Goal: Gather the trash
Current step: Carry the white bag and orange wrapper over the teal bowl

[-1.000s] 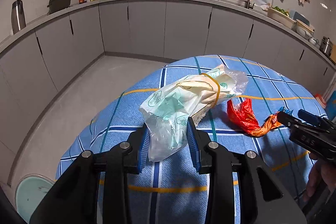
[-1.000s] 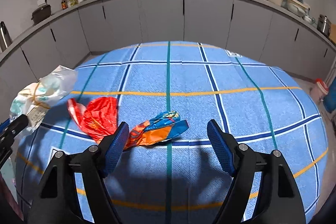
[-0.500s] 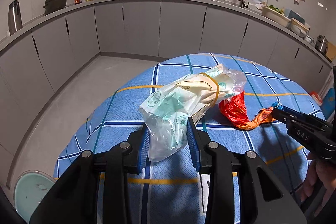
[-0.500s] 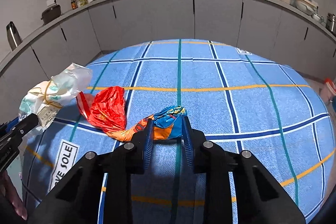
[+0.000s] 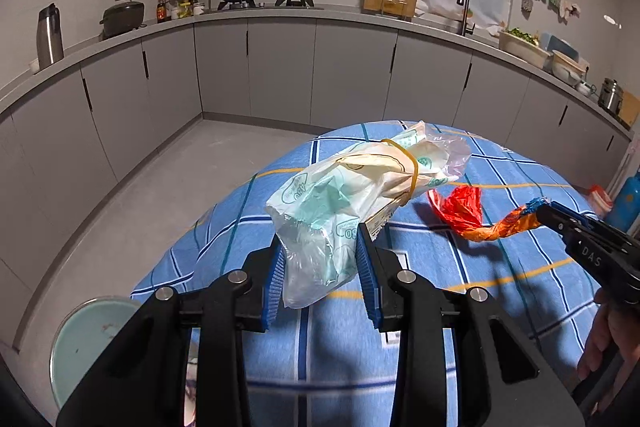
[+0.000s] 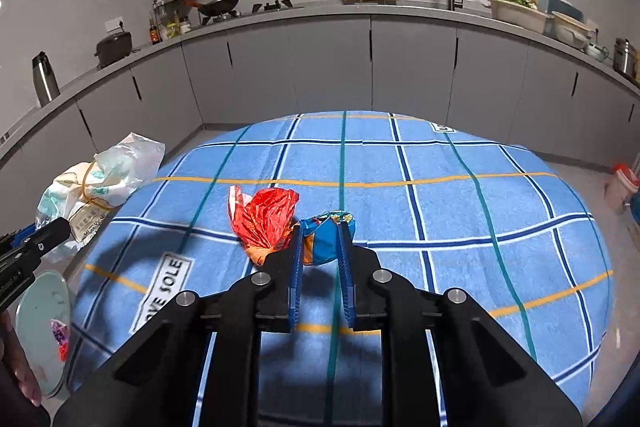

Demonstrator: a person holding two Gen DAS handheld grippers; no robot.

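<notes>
Up comes the snack wrapper, lifted off the blue plaid tablecloth since half a second ago, when it lay flat with the right gripper just pinching it. Now the right tongs are clamped on the wrapper's blue end, and the red and orange tail dangles out toward 9 o'clock of the fingers, its shadow falling on the cloth below. Over on the left wrist view, the left gripper has its blue pads squeezed onto a clear plastic bag stuffed with white and mint packaging, a yellow rubber band cinched round its far end. That bag juts up toward 1 o'clock, held above the near edge of the table. Same view, the wrapper hangs at 3 o'clock, twisted out from the other tool's tip. Down at 7 o'clock sits a pale green bin on the floor beside the table; from the right wrist it shows scraps inside.
</notes>
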